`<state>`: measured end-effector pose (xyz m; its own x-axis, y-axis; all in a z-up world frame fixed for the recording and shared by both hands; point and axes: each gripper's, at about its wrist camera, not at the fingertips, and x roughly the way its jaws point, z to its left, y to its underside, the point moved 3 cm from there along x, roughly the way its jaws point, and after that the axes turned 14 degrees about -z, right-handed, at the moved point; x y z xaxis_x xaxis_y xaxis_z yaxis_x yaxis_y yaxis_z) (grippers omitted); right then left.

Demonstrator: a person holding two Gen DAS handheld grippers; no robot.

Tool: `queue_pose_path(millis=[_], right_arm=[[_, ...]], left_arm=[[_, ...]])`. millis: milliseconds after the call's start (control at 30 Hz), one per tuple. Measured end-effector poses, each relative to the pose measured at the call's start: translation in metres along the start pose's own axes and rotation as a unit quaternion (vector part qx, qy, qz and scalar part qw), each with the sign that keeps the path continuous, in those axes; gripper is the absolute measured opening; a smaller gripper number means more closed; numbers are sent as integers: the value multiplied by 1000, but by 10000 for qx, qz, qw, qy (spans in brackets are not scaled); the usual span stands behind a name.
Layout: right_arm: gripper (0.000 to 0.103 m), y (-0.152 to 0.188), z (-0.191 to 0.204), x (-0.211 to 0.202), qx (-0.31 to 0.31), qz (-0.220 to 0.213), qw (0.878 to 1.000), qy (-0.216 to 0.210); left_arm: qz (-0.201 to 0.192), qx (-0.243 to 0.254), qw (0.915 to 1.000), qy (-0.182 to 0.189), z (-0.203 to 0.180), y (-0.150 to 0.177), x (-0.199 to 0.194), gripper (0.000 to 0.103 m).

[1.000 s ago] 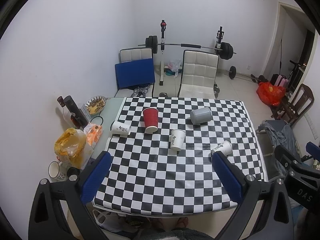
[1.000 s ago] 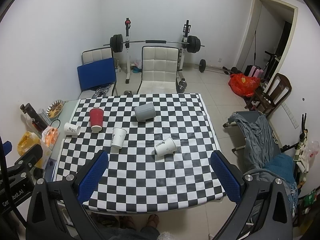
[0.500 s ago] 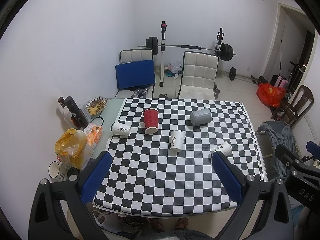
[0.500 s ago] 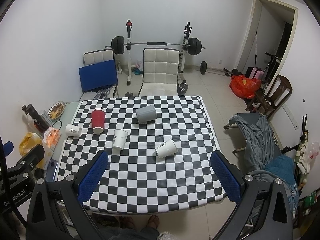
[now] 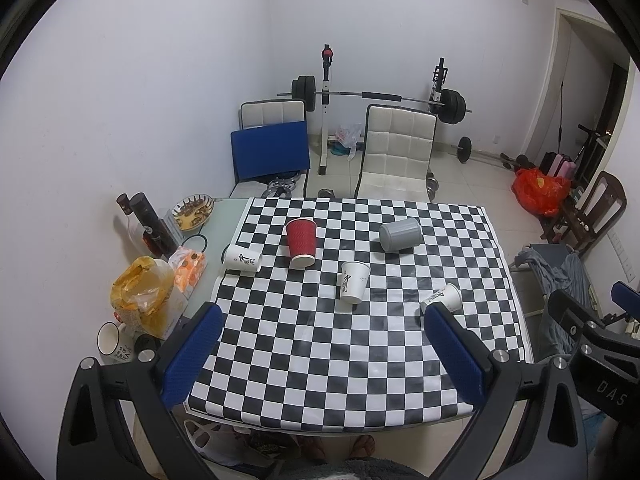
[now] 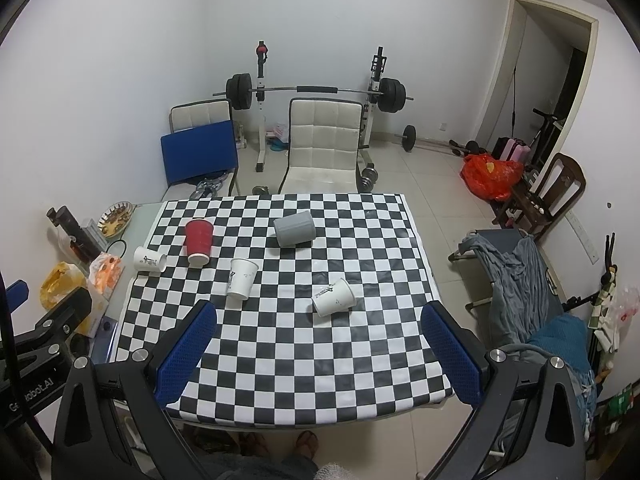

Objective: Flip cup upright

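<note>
Several cups lie on their sides on the checkered table [image 5: 320, 360]: a red cup [image 5: 301, 242], a grey cup [image 5: 400, 234], and three white paper cups, at the left edge [image 5: 242, 258], in the middle [image 5: 353, 282] and at the right [image 5: 444, 298]. They also show in the right wrist view: red [image 6: 199, 242], grey [image 6: 294, 229], white [image 6: 149, 259], [image 6: 242, 279], [image 6: 334, 297]. My left gripper [image 5: 320, 354] and right gripper [image 6: 318, 354] are both open, empty, high above the table's near edge.
Clutter stands on the glass strip left of the cloth: a yellow bag [image 5: 142, 300], an orange packet [image 5: 188, 268], a mug [image 5: 112, 342], a dark bottle [image 5: 150, 226], a snack bowl [image 5: 192, 212]. Chairs [image 5: 396, 152] and a barbell rack stand behind the table.
Both grippers have risen and drawn back slightly, so the table looks a little smaller and lower. The cups have not moved.
</note>
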<state>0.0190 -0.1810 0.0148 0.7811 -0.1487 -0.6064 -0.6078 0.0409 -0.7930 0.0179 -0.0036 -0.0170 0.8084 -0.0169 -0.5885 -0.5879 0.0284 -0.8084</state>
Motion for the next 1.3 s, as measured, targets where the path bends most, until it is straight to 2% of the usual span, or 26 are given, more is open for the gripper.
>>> queue_pose_path(millis=[233,500,767,900,967,1067,1167,1300], right_arm=[[103,10,-3,1,-10,-17,10000,-4],[103,-9,1,-5,-8,-21,10000,-20],[103,-6,1,-3,-10,-20,10000,-30],[103,-8,-2,-6,20,53,10000,-80],[103,-11,-4,2,67,125,9998,-112],[103,-2,-16,35,191,338,9992,-95],[103,17,-27,81,256,551,9981,18],[103,29,-44,141,349,787,9962,135]], left_arm=[[-10,3,10000,-4,-1,0,0,103],[-22,-12,10000,4,0,0,0,103],[-8,-18,10000,2,-1,0,-1,103],[23,-34,10000,-58,-8,-18,3,103],[31,2,9999,-153,-10,-21,12,103],[60,140,9993,-331,-28,-21,32,103],[91,357,9980,-513,-36,-17,69,103],[201,582,9965,-568,-48,-14,127,103]])
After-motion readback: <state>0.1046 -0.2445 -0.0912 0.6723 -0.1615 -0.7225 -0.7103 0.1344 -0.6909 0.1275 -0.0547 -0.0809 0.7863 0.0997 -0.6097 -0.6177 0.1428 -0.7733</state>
